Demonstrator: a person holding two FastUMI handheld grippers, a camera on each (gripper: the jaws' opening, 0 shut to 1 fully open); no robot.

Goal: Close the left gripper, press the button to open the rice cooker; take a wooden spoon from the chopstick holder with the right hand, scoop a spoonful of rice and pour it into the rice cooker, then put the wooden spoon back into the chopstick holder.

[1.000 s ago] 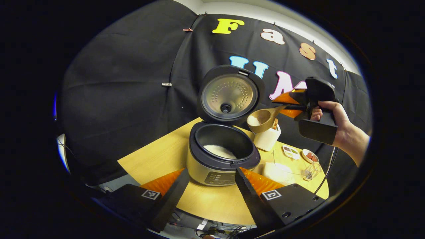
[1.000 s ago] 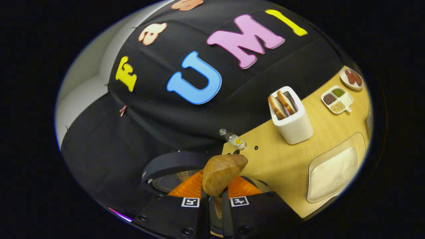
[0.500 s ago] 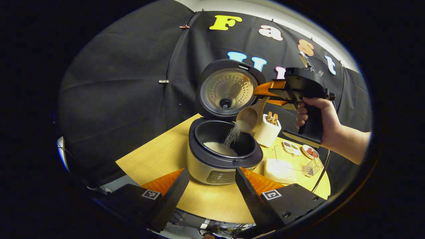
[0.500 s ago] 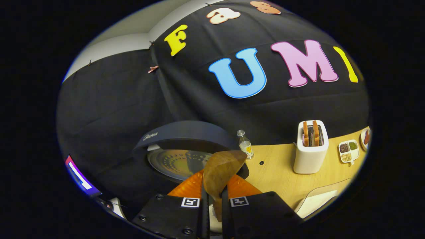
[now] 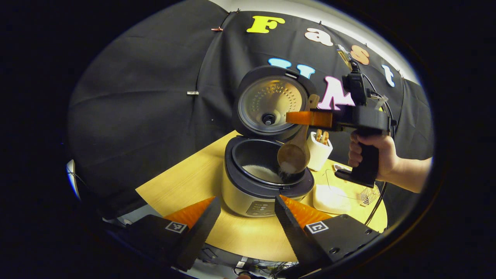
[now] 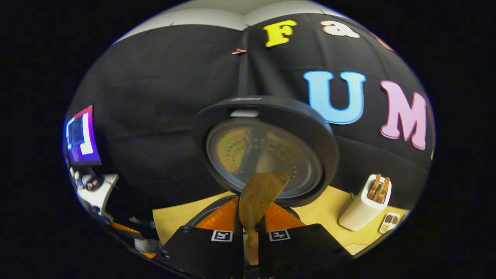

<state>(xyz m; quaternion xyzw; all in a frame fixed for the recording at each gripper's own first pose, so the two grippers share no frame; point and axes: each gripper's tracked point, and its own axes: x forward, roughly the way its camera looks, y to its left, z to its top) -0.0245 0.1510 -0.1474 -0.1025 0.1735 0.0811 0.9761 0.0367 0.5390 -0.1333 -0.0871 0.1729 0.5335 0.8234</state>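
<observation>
The right claw (image 5: 300,117) clamps the wooden spoon (image 5: 293,158), tipped below it over the rice cooker (image 5: 267,182); the left claw (image 5: 247,211) gapes empty; withdrawing early could scatter clinging grains.

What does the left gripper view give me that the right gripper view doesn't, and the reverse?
Left gripper view: the rice cooker pot with rice inside, the wooden spoon bowl tipped down over it, a hand holding the right tongs, a clear rice tray, and the left tongs open.
Right gripper view: the spoon handle clamped between the right tongs' fingers, and a lit screen off to the side.
Both: the raised lid, the chopstick holder, the table.
</observation>
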